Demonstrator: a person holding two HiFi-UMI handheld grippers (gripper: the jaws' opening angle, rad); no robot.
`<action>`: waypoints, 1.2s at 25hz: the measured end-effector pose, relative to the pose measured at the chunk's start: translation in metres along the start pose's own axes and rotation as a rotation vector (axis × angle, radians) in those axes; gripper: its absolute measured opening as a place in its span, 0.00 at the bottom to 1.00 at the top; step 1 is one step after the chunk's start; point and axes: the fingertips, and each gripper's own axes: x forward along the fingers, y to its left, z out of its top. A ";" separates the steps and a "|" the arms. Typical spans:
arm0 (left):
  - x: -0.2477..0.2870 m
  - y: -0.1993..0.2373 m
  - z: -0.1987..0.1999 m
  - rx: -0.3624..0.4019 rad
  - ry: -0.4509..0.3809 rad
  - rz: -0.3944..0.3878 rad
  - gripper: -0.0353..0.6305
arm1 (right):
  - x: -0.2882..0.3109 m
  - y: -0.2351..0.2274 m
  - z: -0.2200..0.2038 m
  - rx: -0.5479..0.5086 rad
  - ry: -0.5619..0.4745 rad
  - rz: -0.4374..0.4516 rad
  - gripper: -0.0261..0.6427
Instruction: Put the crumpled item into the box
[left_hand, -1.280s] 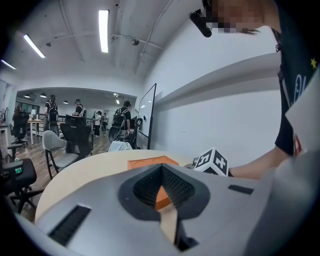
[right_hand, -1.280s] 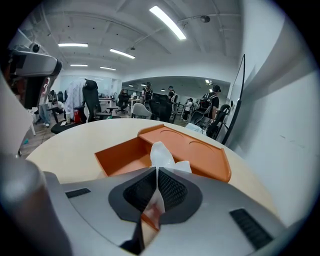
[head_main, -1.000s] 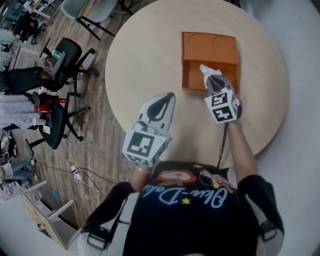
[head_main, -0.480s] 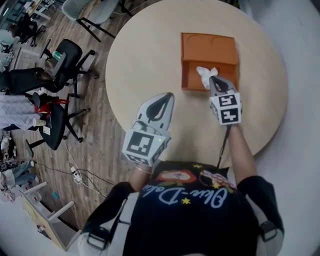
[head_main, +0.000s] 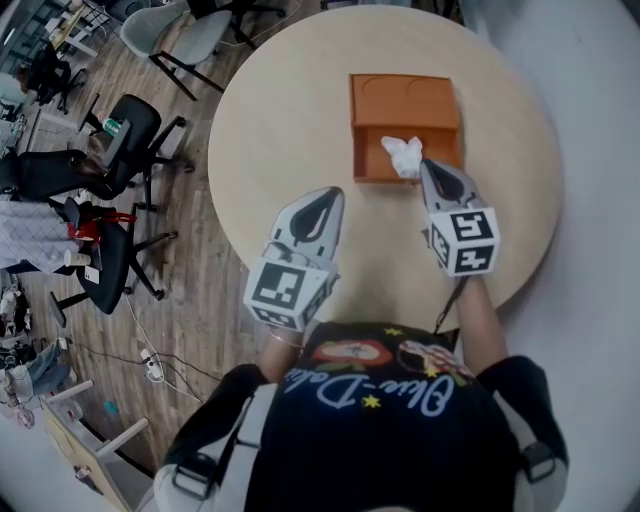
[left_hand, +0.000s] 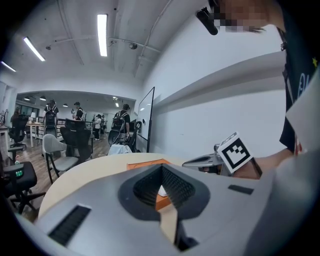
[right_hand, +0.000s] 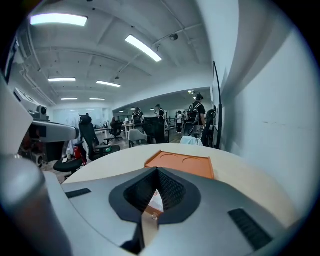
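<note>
The crumpled tissue (head_main: 403, 157) lies in the orange box (head_main: 404, 100) on the round table (head_main: 280, 130). The right gripper (head_main: 435, 175), jaws pressed together and empty, points just beside it. The left gripper (head_main: 325, 205) is closed too, holding nothing.

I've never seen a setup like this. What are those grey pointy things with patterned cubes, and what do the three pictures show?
They are hand-held grippers, no robot: a person holds the left gripper and the right gripper; the cubes belong to them. One picture comes from a camera on the person's head, looking down. The other two come from cameras on each gripper, looking along its jaws. On the round table sits an orange box, with a crumpled white paper lying in its near compartment. Both grippers' jaws are together, holding nothing; the right one's tip is beside the paper.
</note>
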 end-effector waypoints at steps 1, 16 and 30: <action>-0.001 -0.001 0.001 0.001 -0.004 -0.005 0.04 | -0.007 0.002 0.005 0.008 -0.016 0.000 0.04; -0.011 -0.033 0.008 0.028 -0.034 -0.075 0.04 | -0.087 0.021 0.032 0.027 -0.141 -0.021 0.04; -0.020 -0.034 0.009 0.023 -0.040 -0.069 0.04 | -0.095 0.029 0.032 0.035 -0.148 0.001 0.04</action>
